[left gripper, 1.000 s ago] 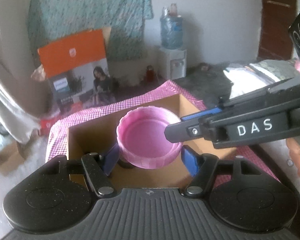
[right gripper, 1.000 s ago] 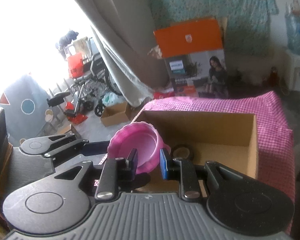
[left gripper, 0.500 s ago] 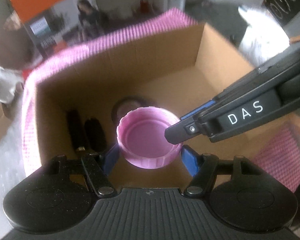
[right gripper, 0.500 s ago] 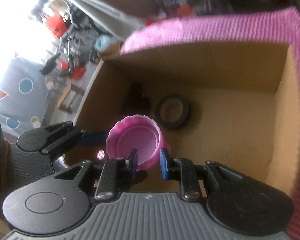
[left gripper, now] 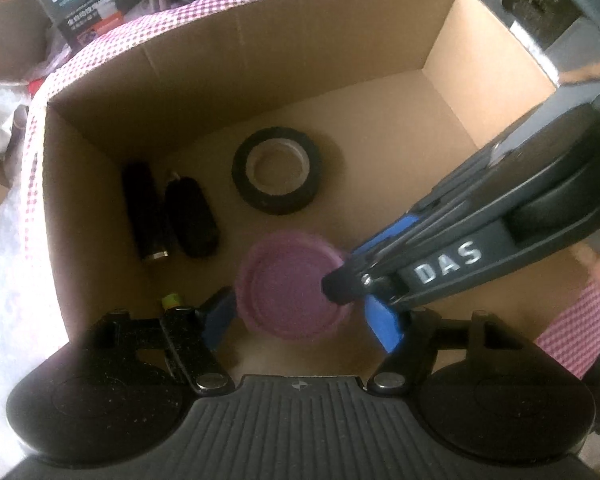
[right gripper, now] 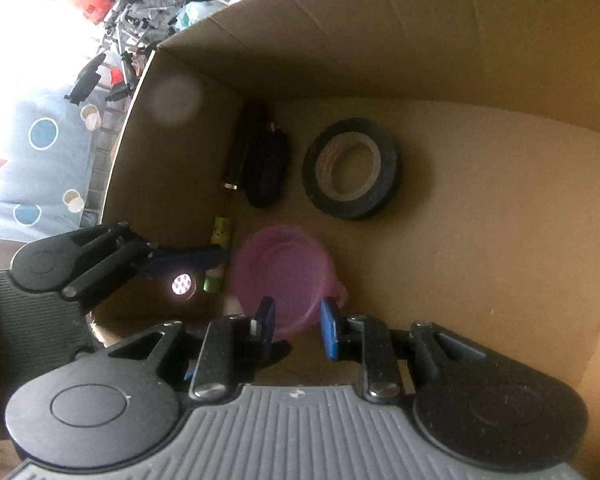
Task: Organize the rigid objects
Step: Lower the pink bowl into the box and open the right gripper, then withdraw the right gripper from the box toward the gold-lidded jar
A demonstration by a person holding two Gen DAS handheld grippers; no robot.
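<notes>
One cardboard box (left gripper: 440, 32) on pink checked cloth (left gripper: 100, 46).

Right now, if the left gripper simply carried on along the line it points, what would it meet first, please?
Most likely the pink lid: it sits between the left gripper fingers, whose jaws are opening, low inside the cardboard box. Past it lies the box floor; the remaining depth is unclear.

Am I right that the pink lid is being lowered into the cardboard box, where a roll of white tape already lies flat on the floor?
Not quite: the roll of tape is black, with only its inner core pale, as the left wrist view shows. The rest holds: the pink lid is inside the cardboard box, and the tape lies flat on its floor.
</notes>
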